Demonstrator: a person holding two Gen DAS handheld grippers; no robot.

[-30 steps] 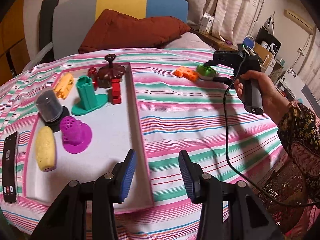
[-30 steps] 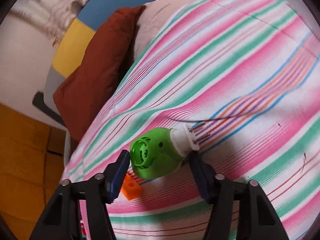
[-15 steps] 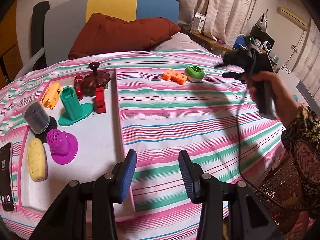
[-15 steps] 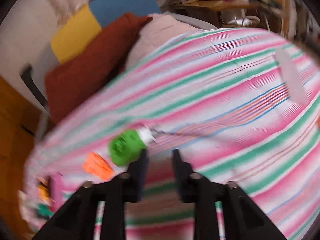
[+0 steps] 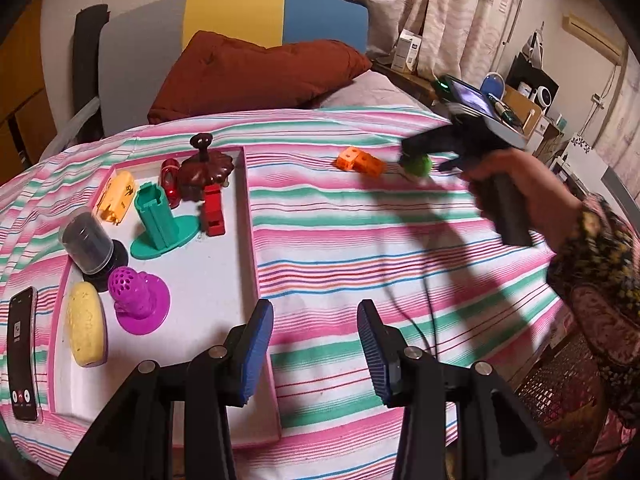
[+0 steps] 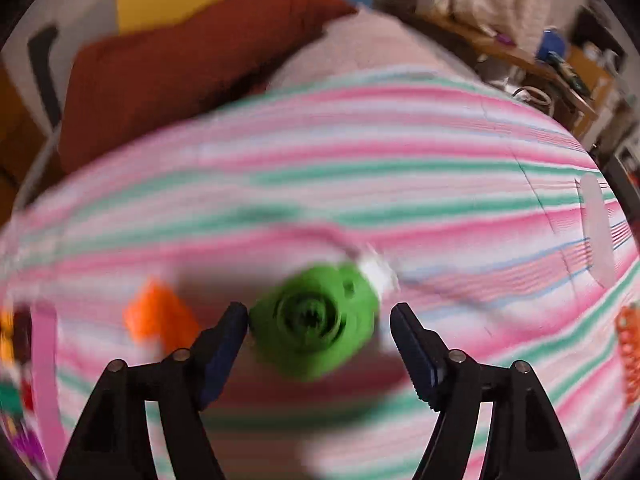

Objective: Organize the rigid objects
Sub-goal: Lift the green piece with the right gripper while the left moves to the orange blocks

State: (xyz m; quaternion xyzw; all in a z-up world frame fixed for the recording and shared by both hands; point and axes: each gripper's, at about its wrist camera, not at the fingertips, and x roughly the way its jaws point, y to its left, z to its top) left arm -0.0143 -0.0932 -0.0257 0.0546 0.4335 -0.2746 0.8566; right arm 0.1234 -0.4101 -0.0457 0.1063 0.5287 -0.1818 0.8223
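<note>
Warm indoor light; left view sharp w/ fisheye-bent, dark corners. Right view motion-blurred, esp. lower center.

No readable text in either view. Phone (image 5: 22, 354) at the tray's left edge has a lit screen with round call icons, red and white; the writing on it is too small to read. White carton (image 5: 407, 52) on the far shelf carries print, illegible. Right wrist view is motion-blurred.
</note>
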